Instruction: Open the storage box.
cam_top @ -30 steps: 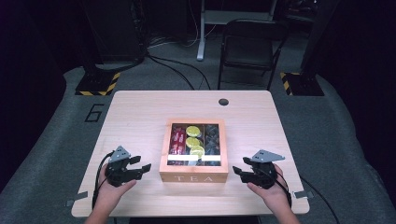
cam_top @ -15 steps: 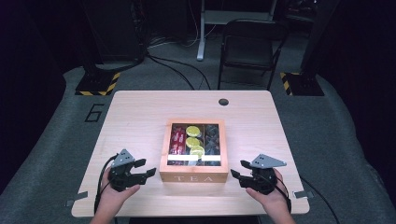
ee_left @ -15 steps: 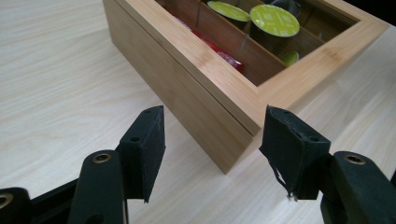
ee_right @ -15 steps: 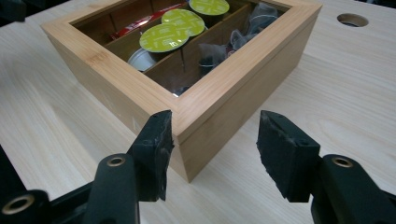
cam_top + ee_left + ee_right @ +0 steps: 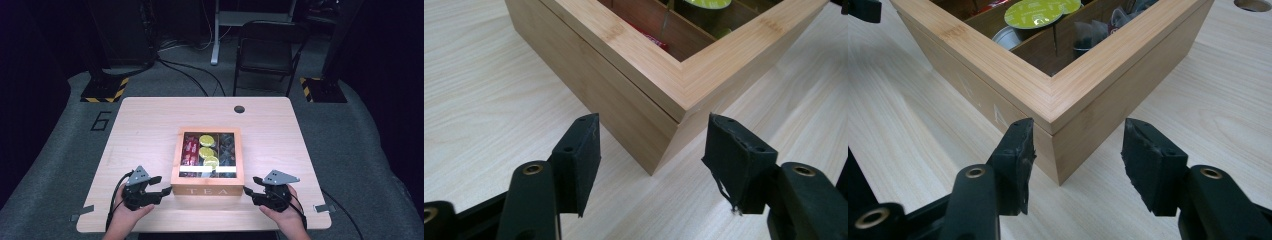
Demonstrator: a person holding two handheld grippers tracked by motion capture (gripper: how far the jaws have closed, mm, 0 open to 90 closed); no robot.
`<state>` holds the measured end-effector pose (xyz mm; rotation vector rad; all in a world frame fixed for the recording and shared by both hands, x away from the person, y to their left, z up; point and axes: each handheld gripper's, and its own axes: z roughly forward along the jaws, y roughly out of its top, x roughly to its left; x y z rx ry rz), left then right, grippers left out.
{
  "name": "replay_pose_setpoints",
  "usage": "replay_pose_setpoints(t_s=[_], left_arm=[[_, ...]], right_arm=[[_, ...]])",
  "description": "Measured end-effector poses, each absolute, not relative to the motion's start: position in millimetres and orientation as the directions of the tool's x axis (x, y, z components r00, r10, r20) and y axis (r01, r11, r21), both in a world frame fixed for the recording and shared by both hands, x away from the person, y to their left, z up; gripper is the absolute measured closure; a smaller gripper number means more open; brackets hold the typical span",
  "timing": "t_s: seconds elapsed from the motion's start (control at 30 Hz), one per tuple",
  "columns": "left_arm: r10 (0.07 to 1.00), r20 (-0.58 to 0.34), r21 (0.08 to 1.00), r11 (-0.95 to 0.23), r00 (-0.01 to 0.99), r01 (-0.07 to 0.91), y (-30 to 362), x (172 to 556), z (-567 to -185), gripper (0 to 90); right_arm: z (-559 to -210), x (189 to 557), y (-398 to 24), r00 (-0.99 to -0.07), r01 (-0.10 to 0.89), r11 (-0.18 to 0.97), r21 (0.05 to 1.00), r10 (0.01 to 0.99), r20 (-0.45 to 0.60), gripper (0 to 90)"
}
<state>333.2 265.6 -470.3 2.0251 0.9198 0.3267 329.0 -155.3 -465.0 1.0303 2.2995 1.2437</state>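
The high view looks forward and down from above the near edge of the table [image 5: 150, 125], far enough to take in the whole top and the floor around it. The left gripper view sits low and close at the near left corner of the tea box [image 5: 639, 75]; the right gripper view faces its near right corner [image 5: 1048, 95]. All three views share the box.
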Motion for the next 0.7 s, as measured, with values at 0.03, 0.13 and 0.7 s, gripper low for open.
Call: replay_pose_setpoints(t_s=[0.03,0.13,0.7], left_arm=[[0.709,-0.104,0.796,-0.361,0.697,0.486,264,333,-471,40.8],[0.7,-0.104,0.789,-0.374,0.706,0.487,261,334,-475,42.1],[0.68,-0.08,0.788,-0.405,0.729,0.464,246,339,-483,47.4]], right_arm=[[-466,329,-154,-0.685,0.433,0.363,0.825,0.728,0.039,48.3],[-468,329,-151,-0.692,0.434,0.385,0.815,0.721,0.028,49.4],[-480,334,-138,-0.72,0.423,0.452,0.786,0.694,-0.012,55.8]])
